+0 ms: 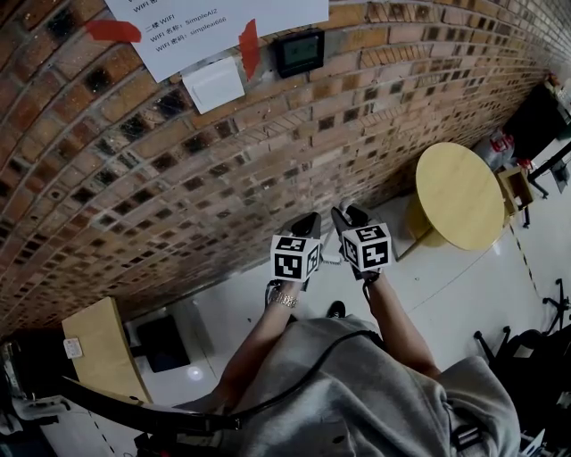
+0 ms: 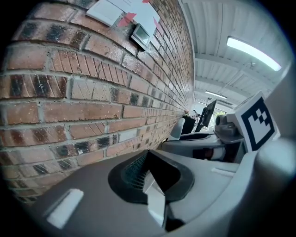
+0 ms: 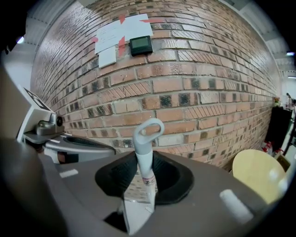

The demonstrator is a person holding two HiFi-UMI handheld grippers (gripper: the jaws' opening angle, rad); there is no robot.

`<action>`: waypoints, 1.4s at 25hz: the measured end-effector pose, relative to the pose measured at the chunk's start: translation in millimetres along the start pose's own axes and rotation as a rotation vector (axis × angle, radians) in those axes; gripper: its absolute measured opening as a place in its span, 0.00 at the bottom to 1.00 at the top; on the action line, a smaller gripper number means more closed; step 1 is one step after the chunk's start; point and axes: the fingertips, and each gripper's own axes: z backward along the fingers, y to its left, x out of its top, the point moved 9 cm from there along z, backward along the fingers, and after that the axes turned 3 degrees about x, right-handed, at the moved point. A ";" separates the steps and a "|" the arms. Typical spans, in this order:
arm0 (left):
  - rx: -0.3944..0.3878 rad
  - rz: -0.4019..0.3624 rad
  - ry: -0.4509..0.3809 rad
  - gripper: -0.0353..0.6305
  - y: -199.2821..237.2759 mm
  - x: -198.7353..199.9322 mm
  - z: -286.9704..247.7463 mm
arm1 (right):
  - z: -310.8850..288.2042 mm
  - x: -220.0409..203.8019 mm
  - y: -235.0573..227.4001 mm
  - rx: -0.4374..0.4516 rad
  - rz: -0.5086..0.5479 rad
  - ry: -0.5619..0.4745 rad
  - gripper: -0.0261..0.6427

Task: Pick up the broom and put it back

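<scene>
The broom's pale grey handle (image 3: 147, 139), with a hanging loop at its top, stands upright between the black pads of my right gripper (image 3: 145, 155), which is shut on it. The rest of the broom is hidden in every view. In the head view the right gripper (image 1: 348, 214) and left gripper (image 1: 308, 223) are side by side, close to the brick wall (image 1: 178, 178), both pointing at it. The left gripper (image 2: 149, 155) has its pads together with nothing between them. The right gripper's marker cube (image 2: 254, 122) shows just to its right.
A round yellow table (image 1: 459, 196) stands against the wall at the right. A wooden cabinet (image 1: 103, 348) sits at lower left. Taped paper notices (image 1: 205, 27) and a small black wall device (image 1: 299, 52) hang on the wall. A black cable (image 1: 178, 411) crosses my lap.
</scene>
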 end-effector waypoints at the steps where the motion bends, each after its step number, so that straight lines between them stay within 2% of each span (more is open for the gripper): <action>1: -0.003 0.001 -0.001 0.03 -0.5 -0.2 -0.1 | -2.4 0.1 -3.0 -0.001 0.001 0.002 0.19; 12: 0.005 0.023 -0.006 0.03 0.1 -6.0 7.2 | -47.6 -14.9 -39.5 0.051 -0.010 0.058 0.19; 18: 0.038 0.046 -0.011 0.03 8.0 -13.1 13.0 | -79.3 -45.6 -59.2 0.090 -0.028 0.123 0.19; 28: 0.099 0.098 0.030 0.03 15.9 -31.3 10.5 | -147.2 -106.8 -93.3 0.112 -0.021 0.282 0.19; 32: 0.124 0.114 0.044 0.03 16.3 -35.8 6.7 | -169.1 -123.7 -107.8 0.116 0.022 0.338 0.19; 35: 0.136 0.123 0.055 0.03 17.3 -37.7 5.6 | -179.3 -128.7 -120.2 0.110 0.038 0.324 0.19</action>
